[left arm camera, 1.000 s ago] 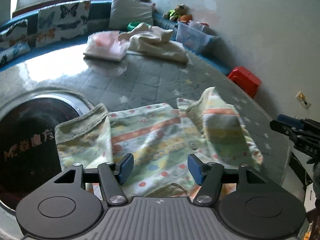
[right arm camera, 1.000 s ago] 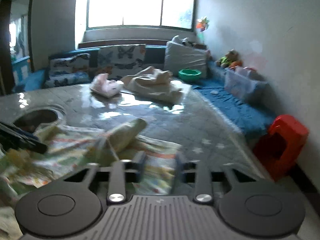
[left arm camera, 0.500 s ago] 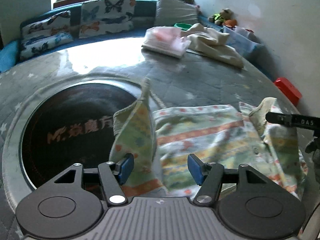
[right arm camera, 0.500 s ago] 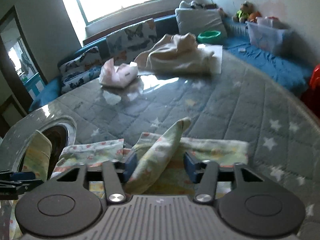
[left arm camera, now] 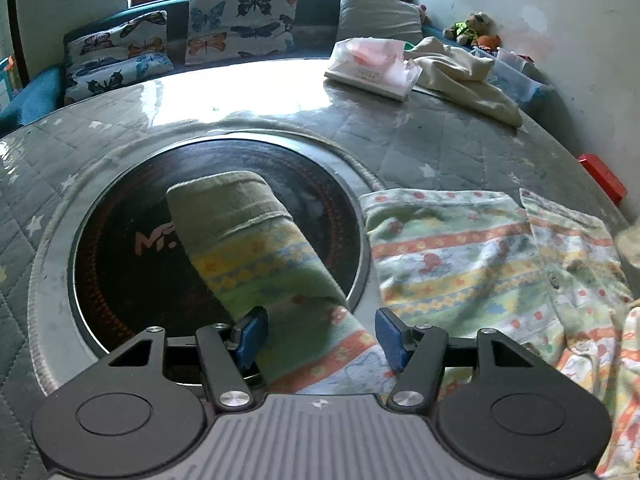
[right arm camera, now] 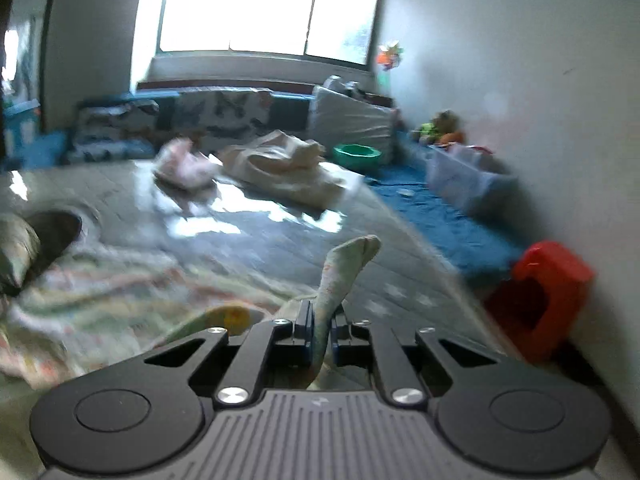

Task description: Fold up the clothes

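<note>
A child's pastel printed top (left arm camera: 480,256) lies spread on the grey quilted table (left arm camera: 400,136). One sleeve (left arm camera: 256,240), with a green cuff, stretches over the round black disc (left arm camera: 132,240) and runs between the blue pads of my left gripper (left arm camera: 316,336). That gripper is open, its pads standing apart on either side of the cloth. In the blurred right wrist view, my right gripper (right arm camera: 320,328) has its jaws closing to a tight pinch on the other sleeve (right arm camera: 352,256), whose cuff sticks up past the fingers. The top's body (right arm camera: 100,288) lies to the left.
A pink folded stack (left arm camera: 372,64) and a cream cloth (left arm camera: 460,76) sit at the table's far side. Butterfly cushions line the bench behind. A red stool (right arm camera: 548,280), a clear box (right arm camera: 464,180) and a green basin (right arm camera: 356,154) stand to the right, off the table.
The left gripper swung left over the black disc, and the sleeve now runs between its open fingers. The right gripper closed on the other sleeve and raised it.
</note>
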`<state>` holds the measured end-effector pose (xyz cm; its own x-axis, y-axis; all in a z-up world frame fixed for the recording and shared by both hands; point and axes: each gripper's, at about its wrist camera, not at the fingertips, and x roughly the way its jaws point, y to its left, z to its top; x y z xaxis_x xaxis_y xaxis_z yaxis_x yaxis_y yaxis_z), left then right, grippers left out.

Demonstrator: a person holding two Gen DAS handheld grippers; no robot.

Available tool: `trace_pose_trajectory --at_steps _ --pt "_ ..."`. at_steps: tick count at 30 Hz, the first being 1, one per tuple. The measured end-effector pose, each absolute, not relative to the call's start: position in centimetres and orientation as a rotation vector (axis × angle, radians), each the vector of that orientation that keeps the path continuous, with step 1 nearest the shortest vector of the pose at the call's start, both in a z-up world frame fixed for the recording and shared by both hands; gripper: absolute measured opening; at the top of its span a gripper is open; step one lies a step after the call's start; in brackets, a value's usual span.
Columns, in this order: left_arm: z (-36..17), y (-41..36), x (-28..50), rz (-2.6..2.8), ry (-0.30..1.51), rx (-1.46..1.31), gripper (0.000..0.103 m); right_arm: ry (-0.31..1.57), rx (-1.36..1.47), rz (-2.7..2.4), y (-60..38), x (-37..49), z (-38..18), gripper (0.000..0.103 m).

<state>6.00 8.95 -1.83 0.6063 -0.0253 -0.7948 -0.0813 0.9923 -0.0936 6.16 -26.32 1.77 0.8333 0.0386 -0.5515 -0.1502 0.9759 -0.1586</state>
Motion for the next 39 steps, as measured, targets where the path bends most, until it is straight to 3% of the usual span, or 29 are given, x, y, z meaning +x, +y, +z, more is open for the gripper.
trace_pose_trajectory --at_steps 5,7,14,18,21,28,34,36,39 --pt "-1.9 8.9 5.5 0.037 0.921 -0.080 0.063 0.678 -0.171 -0.007 -28.6 3.8 0.8 0.012" --pt "-1.9 9.0 5.3 0.042 0.924 -0.070 0.063 0.707 -0.155 -0.041 -29.6 3.2 0.5 0.032" --pt "0.4 7.6 5.2 -0.013 0.863 -0.076 0.063 0.586 -0.146 -0.041 -30.1 3.7 2.9 0.037" --pt "0.0 6.0 6.8 -0.059 0.864 -0.067 0.062 0.607 -0.108 0.116 -28.9 5.9 2.7 0.037" --pt "-1.1 5.7 8.2 -0.062 0.890 -0.081 0.050 0.680 -0.105 0.201 -27.8 7.9 0.8 0.038" --pt "-2.1 5.5 9.0 -0.104 0.899 -0.108 0.046 0.773 -0.128 0.233 -26.8 10.6 -2.6 0.045" --pt "-2.3 5.1 9.3 -0.148 0.878 -0.125 0.022 0.802 -0.069 0.239 -27.7 11.1 -3.4 0.046" --pt "-2.2 5.1 9.3 -0.144 0.863 -0.122 0.009 0.805 -0.052 0.235 -28.0 11.2 -3.4 0.049" --pt "-2.2 5.4 9.1 -0.108 0.846 -0.111 0.003 0.810 -0.053 0.232 -27.9 11.0 -3.4 0.050"
